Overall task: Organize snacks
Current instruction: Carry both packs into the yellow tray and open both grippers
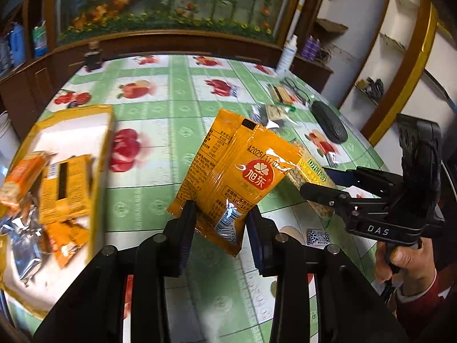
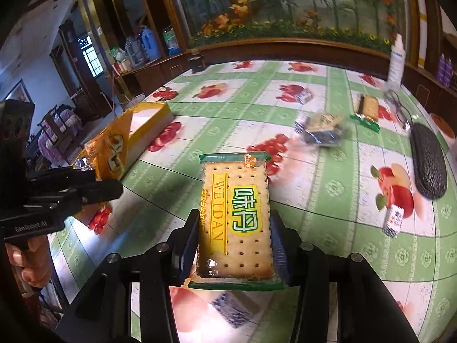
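Observation:
My left gripper (image 1: 221,224) is shut on the lower end of an orange snack packet (image 1: 237,171), which hangs above the table. A yellow-rimmed box (image 1: 82,131) with several orange and silver packets inside lies at the left of the left wrist view. My right gripper (image 2: 234,245) is shut on a Weidan cracker pack (image 2: 237,217) with green ends, lifted off the table. In the left wrist view the right gripper (image 1: 322,184) shows at the right with the cracker pack (image 1: 311,177) behind the orange packet. The left gripper (image 2: 114,188) appears at the left of the right wrist view, near the box (image 2: 148,123).
Loose snacks lie on the fruit-patterned tablecloth (image 2: 328,194): a cracker pack (image 2: 365,108), a crumpled wrapper pile (image 2: 322,131), small blue-and-white candies (image 2: 392,220) (image 2: 302,95) (image 2: 231,308). A black glasses case (image 2: 428,163) and glasses lie at the right. A white bottle (image 2: 397,60) stands at the far edge.

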The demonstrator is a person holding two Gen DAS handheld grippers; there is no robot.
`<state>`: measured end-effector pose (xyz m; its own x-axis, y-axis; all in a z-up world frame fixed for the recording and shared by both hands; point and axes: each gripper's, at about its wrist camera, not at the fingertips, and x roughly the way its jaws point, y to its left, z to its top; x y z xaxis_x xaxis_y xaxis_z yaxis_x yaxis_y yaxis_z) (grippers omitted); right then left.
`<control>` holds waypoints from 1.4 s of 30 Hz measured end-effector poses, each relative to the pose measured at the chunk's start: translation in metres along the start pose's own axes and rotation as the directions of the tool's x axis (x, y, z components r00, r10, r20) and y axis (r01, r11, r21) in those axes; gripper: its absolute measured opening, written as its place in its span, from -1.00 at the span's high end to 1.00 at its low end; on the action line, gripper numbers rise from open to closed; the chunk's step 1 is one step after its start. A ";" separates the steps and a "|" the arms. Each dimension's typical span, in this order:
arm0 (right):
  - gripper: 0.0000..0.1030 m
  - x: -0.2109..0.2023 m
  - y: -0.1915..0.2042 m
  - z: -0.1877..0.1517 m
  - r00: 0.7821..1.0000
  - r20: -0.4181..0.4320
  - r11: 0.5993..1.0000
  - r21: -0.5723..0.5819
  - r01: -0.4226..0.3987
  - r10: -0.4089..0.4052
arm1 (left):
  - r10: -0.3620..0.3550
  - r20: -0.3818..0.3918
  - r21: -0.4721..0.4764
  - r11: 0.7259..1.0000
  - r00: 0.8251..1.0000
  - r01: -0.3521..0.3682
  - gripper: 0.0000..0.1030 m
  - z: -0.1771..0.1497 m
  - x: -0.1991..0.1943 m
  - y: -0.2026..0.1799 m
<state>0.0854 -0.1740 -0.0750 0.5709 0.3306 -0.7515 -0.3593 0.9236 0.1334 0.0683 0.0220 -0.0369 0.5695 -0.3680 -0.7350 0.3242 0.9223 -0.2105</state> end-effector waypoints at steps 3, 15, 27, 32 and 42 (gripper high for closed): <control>0.07 0.003 0.021 0.007 1.000 0.010 1.000 -0.027 -0.005 0.005 | 0.034 0.033 -0.023 0.999 0.999 -0.033 0.37 -0.002 -0.018 0.015; 0.08 0.023 0.094 0.028 0.996 0.021 0.990 -0.112 -0.081 0.084 | 0.175 0.109 -0.176 0.972 0.979 -0.154 0.37 -0.021 -0.059 0.083; 0.08 0.063 0.161 0.056 0.974 0.011 0.968 -0.111 -0.225 0.228 | 0.288 0.079 -0.261 0.930 0.954 -0.260 0.36 -0.044 -0.065 0.128; 0.08 0.084 0.186 0.069 0.966 0.001 0.959 -0.117 -0.256 0.258 | 0.304 0.060 -0.293 0.916 0.951 -0.275 0.36 -0.052 -0.062 0.142; 0.08 0.118 0.219 0.074 0.963 -0.036 0.953 -0.136 -0.271 0.268 | 0.359 0.031 -0.328 0.885 0.933 -0.330 0.36 -0.059 -0.055 0.158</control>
<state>0.1292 0.0815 -0.0869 0.4268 0.5592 -0.7107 -0.5975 0.7643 0.2426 0.0437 0.1950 -0.0674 0.6708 -0.0159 -0.7415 -0.1489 0.9765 -0.1557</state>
